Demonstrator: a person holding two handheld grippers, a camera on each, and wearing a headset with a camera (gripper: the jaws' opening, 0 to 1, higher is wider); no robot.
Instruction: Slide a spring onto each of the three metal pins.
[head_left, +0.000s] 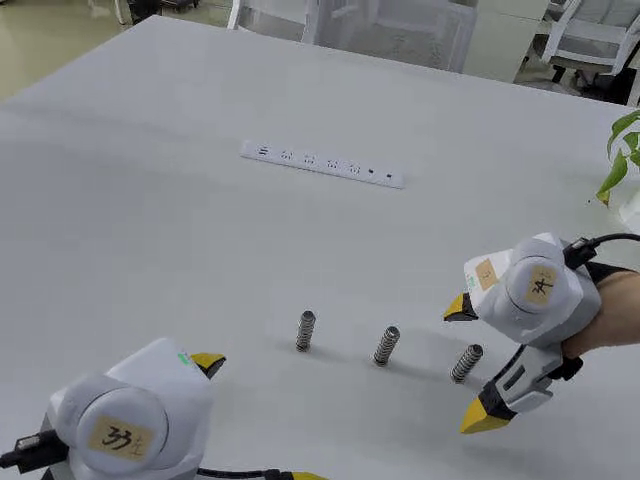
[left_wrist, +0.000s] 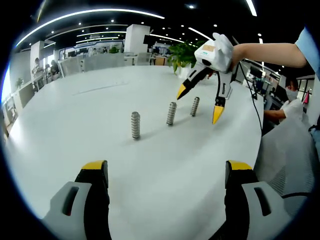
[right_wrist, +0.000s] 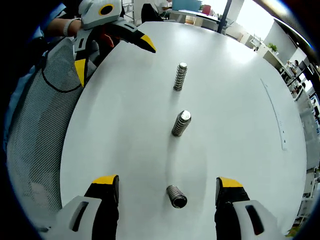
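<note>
Jaws wide on L gripper (left_wrist: 167, 167), R gripper (right_wrist: 167, 181); 3 springs (head_left: 387, 345) upright.

Bright, even office light falls across the white desk (head_left: 150, 200), soft and a touch washed out. Springs (head_left: 386, 345) throw only faint, short shadows. Ceiling strips (left_wrist: 100, 12) glow overhead in the left gripper view. Both gripper views bow hard at the edges, and focus is fairly sharp throughout.
</note>
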